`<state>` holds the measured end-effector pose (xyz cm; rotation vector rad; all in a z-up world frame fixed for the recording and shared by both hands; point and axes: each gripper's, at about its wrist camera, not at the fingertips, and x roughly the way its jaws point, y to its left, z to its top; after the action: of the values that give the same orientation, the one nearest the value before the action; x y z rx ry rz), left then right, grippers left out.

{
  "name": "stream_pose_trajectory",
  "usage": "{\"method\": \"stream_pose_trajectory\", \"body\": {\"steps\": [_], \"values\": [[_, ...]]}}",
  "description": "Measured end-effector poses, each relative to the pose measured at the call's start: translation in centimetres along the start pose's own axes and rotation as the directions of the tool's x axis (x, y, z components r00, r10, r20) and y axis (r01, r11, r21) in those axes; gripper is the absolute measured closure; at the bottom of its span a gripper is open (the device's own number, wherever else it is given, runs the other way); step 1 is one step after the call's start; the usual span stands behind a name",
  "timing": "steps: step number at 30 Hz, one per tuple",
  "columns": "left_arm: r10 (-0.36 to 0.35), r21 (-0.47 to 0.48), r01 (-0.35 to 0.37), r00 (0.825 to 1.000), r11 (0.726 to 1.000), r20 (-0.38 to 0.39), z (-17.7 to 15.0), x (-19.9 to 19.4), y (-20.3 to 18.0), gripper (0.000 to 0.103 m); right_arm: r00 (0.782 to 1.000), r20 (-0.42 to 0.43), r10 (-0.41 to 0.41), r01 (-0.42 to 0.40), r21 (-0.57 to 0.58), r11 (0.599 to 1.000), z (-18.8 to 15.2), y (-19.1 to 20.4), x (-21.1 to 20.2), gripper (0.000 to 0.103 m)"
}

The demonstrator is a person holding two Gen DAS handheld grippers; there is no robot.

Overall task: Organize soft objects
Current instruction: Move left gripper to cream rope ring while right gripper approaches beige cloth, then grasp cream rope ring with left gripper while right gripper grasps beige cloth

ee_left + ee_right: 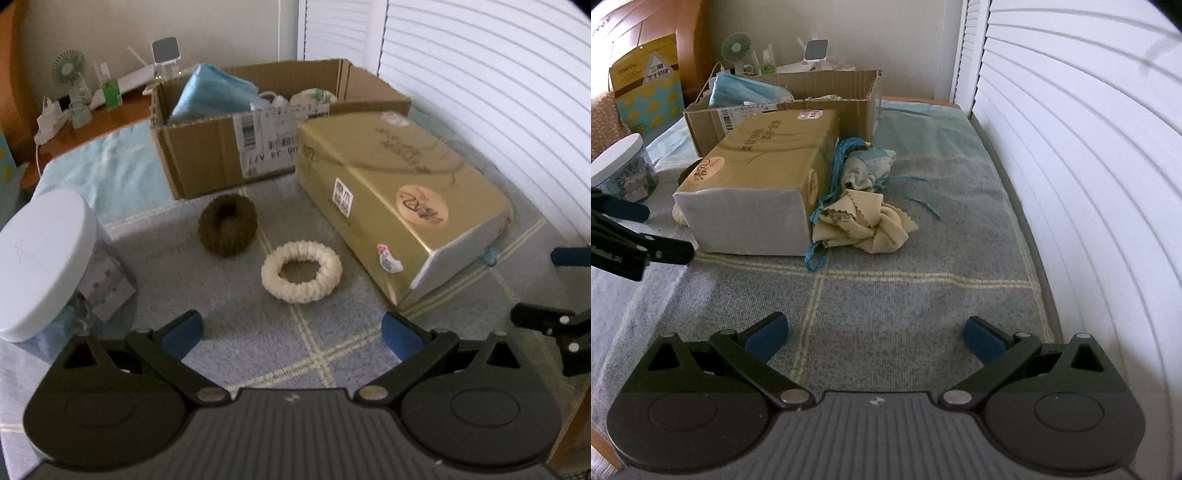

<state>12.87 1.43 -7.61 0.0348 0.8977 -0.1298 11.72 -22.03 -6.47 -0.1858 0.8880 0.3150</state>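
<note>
While both sets of blue-padded jaws gape wide w/ nothing held, the left gripper [291, 334] hovers over bare woven plaid blanket [295, 354]; just beyond lie a ribbed cream scrunchie [301, 271] and, farther left, a fuzzy brown scrunchie [227, 225], apart. Glossy gold tissue pack [399, 192] sits right, cardboard box [207, 155] far. The right gripper [875, 338] has open blanket ahead; only its view shows the crumpled cream cloth [866, 225], blue raffia strings [834, 177] and drawstring pouch [864, 170] right of the pack.
</note>
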Motion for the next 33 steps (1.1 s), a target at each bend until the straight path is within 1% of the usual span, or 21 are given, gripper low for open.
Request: {"method": "stream_pose_trajectory", "body": {"steps": [7, 14, 15, 16, 17, 19, 23, 25, 27, 29, 30, 32, 33], "values": [[-0.011, 0.027, 0.01, 0.998, 1.0, 0.054, -0.6, -0.1, 0.0, 0.0, 0.999, 0.033, -0.002, 0.002, 0.0, 1.0, -0.6, 0.1, -0.2, 0.0], [-0.022, 0.039, 0.02, 0.998, 0.999, 0.061, -0.5, -0.1, 0.2, 0.0, 0.999, 0.035, -0.012, 0.012, 0.007, 1.0, -0.7, 0.2, -0.3, 0.0], [-0.022, 0.035, 0.02, 0.998, 0.999, 0.061, -0.4, 0.0, 0.3, 0.002, 0.999, 0.035, -0.013, 0.013, 0.009, 1.0, -0.7, 0.3, -0.3, 0.0], [-0.021, 0.027, 0.02, 0.997, 0.999, 0.07, -0.4, -0.1, 0.4, 0.007, 0.999, 0.035, -0.014, 0.014, 0.01, 1.0, -0.7, 0.3, -0.3, 0.0], [-0.018, 0.022, 0.016, 0.997, 1.0, 0.074, -0.3, -0.2, 0.5, 0.01, 0.999, 0.035, -0.015, 0.015, 0.01, 1.0, -0.7, 0.3, -0.3, 0.0], [-0.019, 0.02, 0.018, 0.997, 1.0, 0.078, -0.1, -0.2, 0.6, 0.022, 0.999, 0.035, -0.016, 0.016, 0.012, 1.0, -0.7, 0.3, -0.4, 0.0], [-0.022, 0.027, 0.019, 0.996, 0.999, 0.09, 0.3, -0.2, 0.6, 0.03, 0.999, 0.035, -0.021, 0.02, 0.017, 1.0, -0.7, 0.3, -0.3, 0.0], [-0.026, 0.027, 0.024, 0.995, 0.999, 0.096, 0.6, 0.0, 0.5, 0.039, 0.999, 0.037, -0.02, 0.019, 0.017, 1.0, -0.7, 0.3, -0.3, 0.0], [-0.026, 0.038, 0.023, 0.994, 0.999, 0.102, 0.8, 0.2, 0.3, 0.043, 0.999, 0.04, -0.02, 0.019, 0.017, 1.0, -0.7, 0.3, -0.3, 0.0], [-0.034, 0.045, 0.03, 0.993, 0.999, 0.112, 1.0, 0.3, 0.1, 0.055, 0.999, 0.039, -0.019, 0.019, 0.017, 1.0, -0.7, 0.2, -0.3, 0.0], [-0.038, 0.047, 0.033, 0.993, 0.998, 0.114, 1.1, 0.3, 0.1, 0.062, 0.999, 0.038, -0.02, 0.019, 0.015, 1.0, -0.7, 0.2, -0.3, 0.0], [-0.036, 0.057, 0.029, 0.993, 0.998, 0.116, 1.2, 0.3, -0.1, 0.064, 0.999, 0.037, -0.021, 0.02, 0.011, 1.0, -0.7, 0.2, -0.4, 0.0], [-0.035, 0.06, 0.029, 0.993, 0.998, 0.117, 1.2, 0.3, -0.1, 0.064, 0.999, 0.041, -0.02, 0.019, 0.003, 1.0, -0.7, 0.3, -0.5, 0.002]]}}
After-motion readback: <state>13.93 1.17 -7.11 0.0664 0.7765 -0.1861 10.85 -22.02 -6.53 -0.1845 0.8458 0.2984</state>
